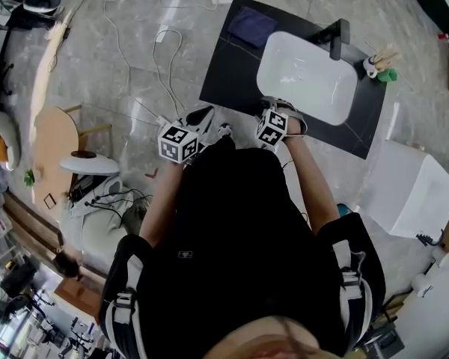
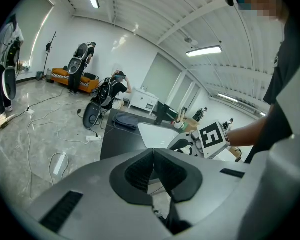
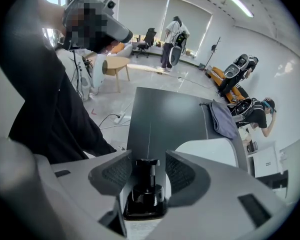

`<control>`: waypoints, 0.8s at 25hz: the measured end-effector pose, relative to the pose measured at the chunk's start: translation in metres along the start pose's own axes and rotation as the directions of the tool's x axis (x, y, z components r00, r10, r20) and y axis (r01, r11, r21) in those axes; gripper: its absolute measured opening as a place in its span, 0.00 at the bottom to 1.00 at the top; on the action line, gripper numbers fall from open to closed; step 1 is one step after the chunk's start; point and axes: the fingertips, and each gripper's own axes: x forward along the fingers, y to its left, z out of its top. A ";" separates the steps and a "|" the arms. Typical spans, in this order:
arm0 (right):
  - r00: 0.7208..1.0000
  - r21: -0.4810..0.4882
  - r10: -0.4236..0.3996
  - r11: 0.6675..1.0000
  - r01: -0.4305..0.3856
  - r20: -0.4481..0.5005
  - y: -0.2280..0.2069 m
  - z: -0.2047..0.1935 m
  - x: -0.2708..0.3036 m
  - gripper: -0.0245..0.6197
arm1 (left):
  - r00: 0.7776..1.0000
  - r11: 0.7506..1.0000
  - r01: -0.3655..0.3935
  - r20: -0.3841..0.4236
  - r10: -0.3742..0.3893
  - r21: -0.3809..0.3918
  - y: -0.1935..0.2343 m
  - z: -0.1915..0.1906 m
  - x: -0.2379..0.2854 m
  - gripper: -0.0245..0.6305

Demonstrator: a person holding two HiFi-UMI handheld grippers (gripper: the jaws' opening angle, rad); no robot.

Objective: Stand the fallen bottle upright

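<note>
Your right gripper (image 3: 147, 157) has its jaws spread wide on either side of the bottle (image 3: 149, 186), with the pads clear of it and a gap showing on both sides of the black pump. The bottle sits at the worktop (image 3: 165, 114) edge on your side of the sink (image 3: 207, 151). Its pale body is toward the jaw roots and its pump head points toward the sink. I read it as lying down, but the angle does not settle that. The wide spread suits straddling the neck before a grip. Your right forearm reaches forward and the wrist is dropped, so the gripper tips steeply down. The left gripper (image 2: 153, 151) has its jaws pressed together with nothing between them. It is parked short of the worktop, left of the sink, only slightly nose-down, and probably just out of the way. A cloth (image 3: 222, 119) lies beyond the sink.
</note>
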 end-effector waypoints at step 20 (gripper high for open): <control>0.993 -0.043 0.034 0.998 -0.039 -0.114 0.002 -0.007 0.020 0.39 | 0.999 0.999 0.031 -0.022 -0.031 0.012 -0.002 0.003 0.008 0.06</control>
